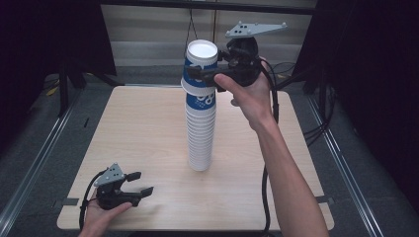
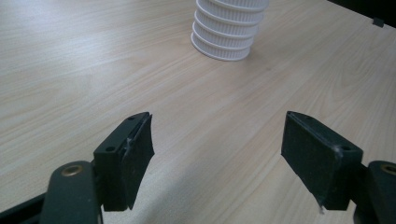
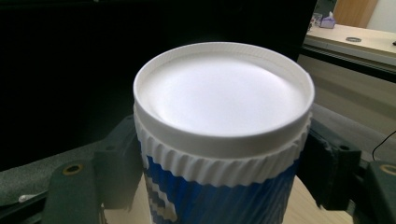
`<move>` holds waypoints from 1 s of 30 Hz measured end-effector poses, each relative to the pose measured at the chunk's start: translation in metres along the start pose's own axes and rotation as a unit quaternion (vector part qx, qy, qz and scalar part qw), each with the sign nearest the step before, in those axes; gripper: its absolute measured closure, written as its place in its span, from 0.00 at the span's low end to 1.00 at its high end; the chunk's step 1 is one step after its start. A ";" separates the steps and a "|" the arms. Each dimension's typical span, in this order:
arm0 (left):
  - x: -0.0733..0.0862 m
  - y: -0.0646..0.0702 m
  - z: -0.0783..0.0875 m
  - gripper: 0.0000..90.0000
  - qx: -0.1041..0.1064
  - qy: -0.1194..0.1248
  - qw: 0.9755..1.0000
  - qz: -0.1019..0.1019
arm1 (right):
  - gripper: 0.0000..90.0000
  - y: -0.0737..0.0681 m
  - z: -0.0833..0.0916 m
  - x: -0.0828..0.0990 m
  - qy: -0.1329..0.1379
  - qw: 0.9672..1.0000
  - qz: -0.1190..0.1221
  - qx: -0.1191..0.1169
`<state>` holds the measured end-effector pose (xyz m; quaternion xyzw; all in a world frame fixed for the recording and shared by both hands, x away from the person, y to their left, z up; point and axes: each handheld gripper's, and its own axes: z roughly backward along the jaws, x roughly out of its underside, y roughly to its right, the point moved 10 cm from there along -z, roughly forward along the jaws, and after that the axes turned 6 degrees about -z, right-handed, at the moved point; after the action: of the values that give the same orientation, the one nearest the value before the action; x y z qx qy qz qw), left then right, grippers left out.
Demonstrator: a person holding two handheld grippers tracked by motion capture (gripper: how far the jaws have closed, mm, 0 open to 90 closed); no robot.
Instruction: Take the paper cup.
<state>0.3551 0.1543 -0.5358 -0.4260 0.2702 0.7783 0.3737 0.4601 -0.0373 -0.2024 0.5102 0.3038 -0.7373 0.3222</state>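
The right gripper (image 1: 203,75) clamps the top cup (image 1: 201,69) between its jaws, above one tall stack of cups (image 1: 200,133) mid-table. The left gripper (image 1: 138,183), jaws spread and empty, rests near the table's (image 1: 148,123) front-left edge, well apart from the stack.

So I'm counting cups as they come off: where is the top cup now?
In the high view the top cup sits atop the stack mid-table, clamped by the right gripper.

Light wood counter (image 1: 143,143) on grey floor (image 1: 29,148); metal rails (image 1: 37,163) along both sides; black drapes (image 1: 49,34) flanking, pale wall panels (image 1: 148,29) behind.
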 end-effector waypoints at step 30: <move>0.000 0.000 0.000 0.28 0.000 0.000 1.000 0.002 | 0.28 -0.001 0.023 -0.019 0.061 0.998 0.013 0.007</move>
<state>0.3544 0.1545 -0.5358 -0.4257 0.2710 0.7789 0.3724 0.4515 -0.0510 -0.1776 0.5604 0.3109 -0.7027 0.3089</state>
